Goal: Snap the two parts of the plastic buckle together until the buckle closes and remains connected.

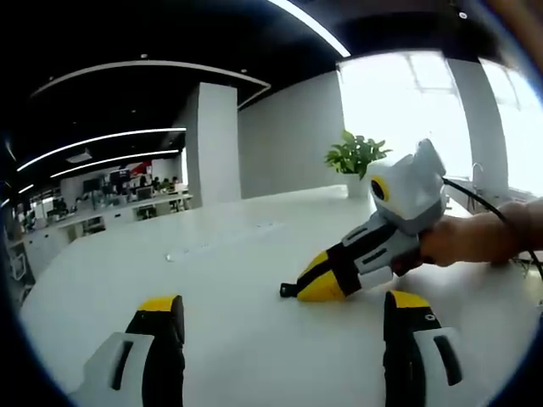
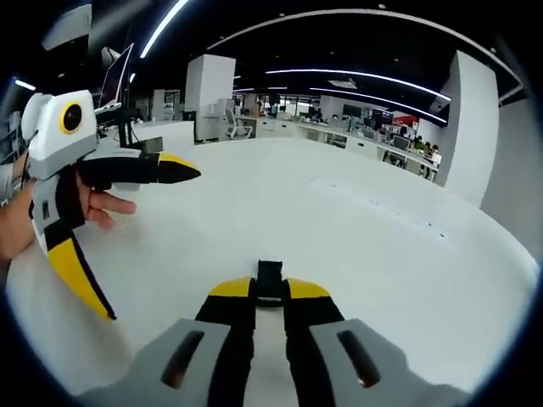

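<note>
Buckle piece [image 2: 270, 280], black, sits pinched at the tips of the right gripper [image 2: 270, 292], jaws pressed in on it, low over the white table [image 2: 339, 229]. Left gripper view shows the same right gripper [image 1: 299, 290] held by a hand [image 1: 475, 237], tips touching the table [image 1: 237, 280]. Left gripper [image 1: 280, 309] jaws stand spread wide, nothing between them. Right gripper view shows the left gripper [image 2: 136, 246] well apart, also spread. Potted plant [image 1: 356, 161] stands at the far table edge.
</note>
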Tool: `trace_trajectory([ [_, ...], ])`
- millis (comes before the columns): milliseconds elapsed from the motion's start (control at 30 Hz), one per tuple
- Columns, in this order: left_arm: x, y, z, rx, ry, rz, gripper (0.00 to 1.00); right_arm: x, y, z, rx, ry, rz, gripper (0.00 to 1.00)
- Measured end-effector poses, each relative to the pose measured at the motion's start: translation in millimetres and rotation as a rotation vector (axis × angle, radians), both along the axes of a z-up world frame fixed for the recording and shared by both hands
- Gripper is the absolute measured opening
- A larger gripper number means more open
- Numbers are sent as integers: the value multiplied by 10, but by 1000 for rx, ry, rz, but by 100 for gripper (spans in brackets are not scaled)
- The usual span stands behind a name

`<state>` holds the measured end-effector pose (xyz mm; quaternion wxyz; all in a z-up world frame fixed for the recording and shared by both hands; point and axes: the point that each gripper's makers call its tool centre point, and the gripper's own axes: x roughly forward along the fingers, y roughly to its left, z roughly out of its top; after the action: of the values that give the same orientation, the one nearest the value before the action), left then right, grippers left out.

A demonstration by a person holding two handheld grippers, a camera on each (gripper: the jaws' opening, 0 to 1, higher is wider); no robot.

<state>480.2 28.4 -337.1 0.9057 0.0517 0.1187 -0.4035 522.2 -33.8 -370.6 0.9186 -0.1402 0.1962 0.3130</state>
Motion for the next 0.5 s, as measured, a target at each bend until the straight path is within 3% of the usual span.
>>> trace_trajectory([
  [167, 22, -3, 8, -11, 5, 3, 99, 4, 6, 36, 4, -3, 5, 12],
  [500, 33, -15, 13, -20, 7, 0, 99, 21, -114, 343, 25, -75, -1, 12],
])
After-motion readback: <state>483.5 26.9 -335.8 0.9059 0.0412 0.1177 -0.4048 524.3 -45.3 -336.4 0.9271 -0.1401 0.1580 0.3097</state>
